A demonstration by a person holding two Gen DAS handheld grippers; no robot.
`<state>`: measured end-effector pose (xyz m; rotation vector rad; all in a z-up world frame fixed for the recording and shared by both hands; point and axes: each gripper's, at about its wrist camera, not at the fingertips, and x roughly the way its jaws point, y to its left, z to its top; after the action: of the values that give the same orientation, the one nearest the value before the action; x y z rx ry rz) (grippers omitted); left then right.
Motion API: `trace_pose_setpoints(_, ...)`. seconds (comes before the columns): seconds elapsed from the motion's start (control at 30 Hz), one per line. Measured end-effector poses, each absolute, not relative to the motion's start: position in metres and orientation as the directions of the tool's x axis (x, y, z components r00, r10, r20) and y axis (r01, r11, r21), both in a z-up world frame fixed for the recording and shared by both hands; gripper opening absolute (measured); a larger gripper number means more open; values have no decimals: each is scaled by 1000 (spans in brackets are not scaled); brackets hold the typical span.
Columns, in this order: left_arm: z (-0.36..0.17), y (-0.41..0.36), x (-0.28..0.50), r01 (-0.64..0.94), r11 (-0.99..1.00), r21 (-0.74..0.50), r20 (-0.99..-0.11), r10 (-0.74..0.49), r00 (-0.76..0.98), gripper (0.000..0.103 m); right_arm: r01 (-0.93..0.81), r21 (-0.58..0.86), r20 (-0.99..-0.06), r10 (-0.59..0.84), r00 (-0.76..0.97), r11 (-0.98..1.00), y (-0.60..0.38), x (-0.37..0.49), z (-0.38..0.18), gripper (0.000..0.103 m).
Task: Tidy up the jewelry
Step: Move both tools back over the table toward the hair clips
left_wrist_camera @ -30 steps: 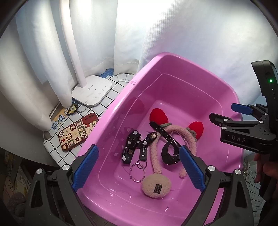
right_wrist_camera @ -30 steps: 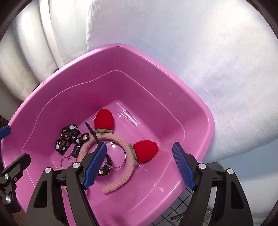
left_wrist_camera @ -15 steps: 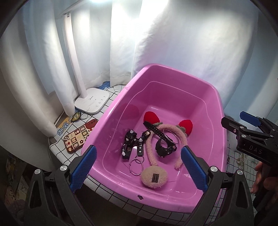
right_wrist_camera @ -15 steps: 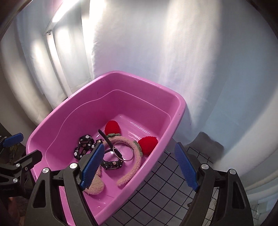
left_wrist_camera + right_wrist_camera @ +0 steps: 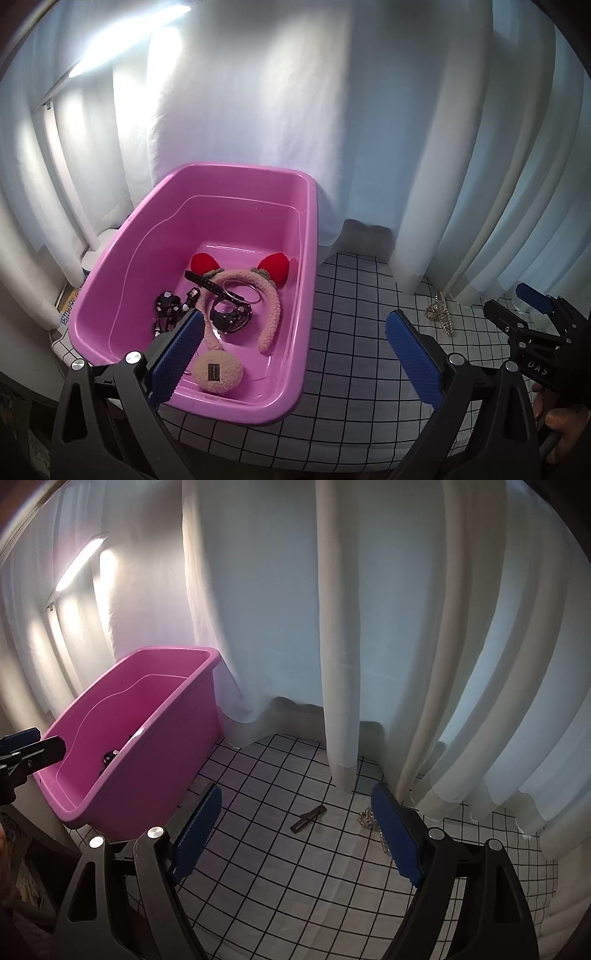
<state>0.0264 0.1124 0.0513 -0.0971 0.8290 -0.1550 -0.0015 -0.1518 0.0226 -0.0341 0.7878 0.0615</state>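
Both grippers hover empty above a table covered in a black-and-white checked cloth point(image 5: 295, 878). The left gripper point(image 5: 293, 345) has its blue fingers spread wide, with nothing between them. The right gripper point(image 5: 295, 834) is spread wide too, also empty.

Two loose pieces lie on the cloth ahead of the right gripper. A small dark hair clip point(image 5: 308, 818) sits at about 12 o'clock between the fingers. A gold chain point(image 5: 369, 821) lies at about 1 o'clock, partly hidden behind the right finger and close to the hem of the white curtain point(image 5: 340, 664).

Risks, as a judgement: the chain is thin and limp, so the fingers could slide over it, lift only part of it, or drag the cloth and bunch it. Reaching there could also snag the curtain hem. The flat clip may skid away instead of being pinched.

A pink tub point(image 5: 310, 236) stands at about 10 o'clock. Inside it lie a fluffy pink headband point(image 5: 271, 308) with two red ears, a black studded strap point(image 5: 229, 315), a silver ring point(image 5: 242, 291), a black patterned band point(image 5: 166, 306) and a round fluffy pad point(image 5: 218, 373).
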Motion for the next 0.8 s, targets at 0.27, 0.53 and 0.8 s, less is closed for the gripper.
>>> trace_pose_setpoints(0.27,39,24,23,211,966,-148,-736,-250,629,97,46,-3,-752,-32,658,999,-243,-42,0,79)
trace_pose_setpoints(0.53,7,-46,29,207,974,-95,-773,-203,601,97,8,68,-766,47,641,998,-291,-41,-32,79)
trace_pose_setpoints(0.8,-58,-75,50,186,977,-101,-839,-184,512,97,-79,159,-806,175,565,984,-297,-7,-84,79)
